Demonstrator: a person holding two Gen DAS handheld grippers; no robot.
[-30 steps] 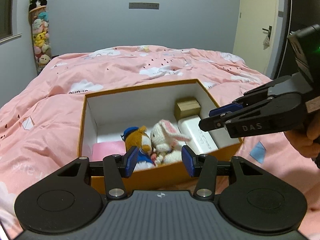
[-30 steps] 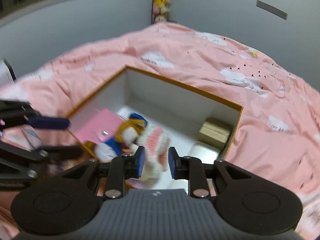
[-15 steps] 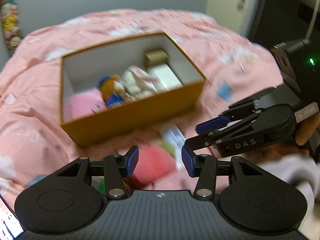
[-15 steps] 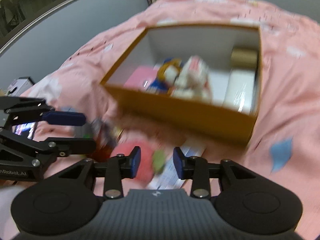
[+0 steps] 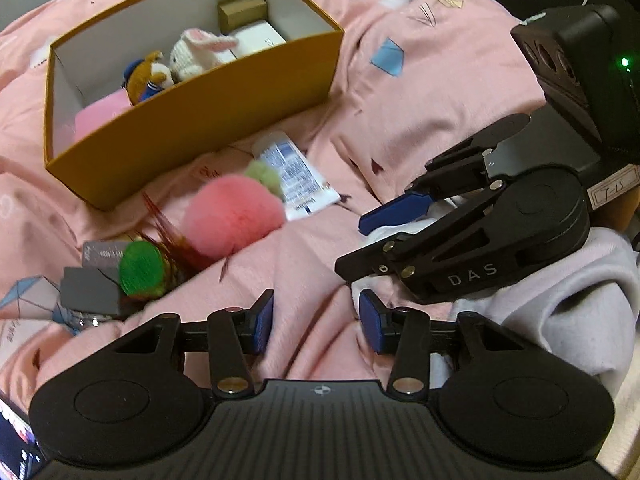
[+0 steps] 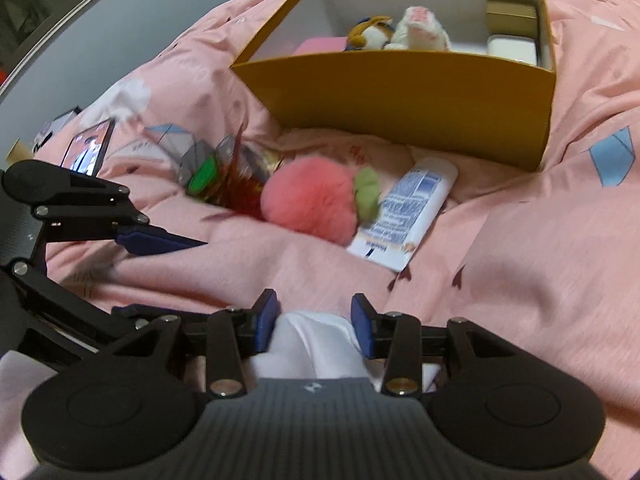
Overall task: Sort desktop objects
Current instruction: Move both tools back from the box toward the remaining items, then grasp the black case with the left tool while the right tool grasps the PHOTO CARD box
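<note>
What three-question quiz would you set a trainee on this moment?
1. True or false: the pink fluffy ball lies inside the orange box.
2. Which lies on the bedspread, outside the box? A) the white bunny B) the white tube C) the small brown box
3. Fill in: the jaws of the left tool stand ___.

Key
1. False: it lies on the bedspread in front of the box.
2. B: it lies beside the ball.
3. Open: they have just been closing a little, with nothing held between them.
</note>
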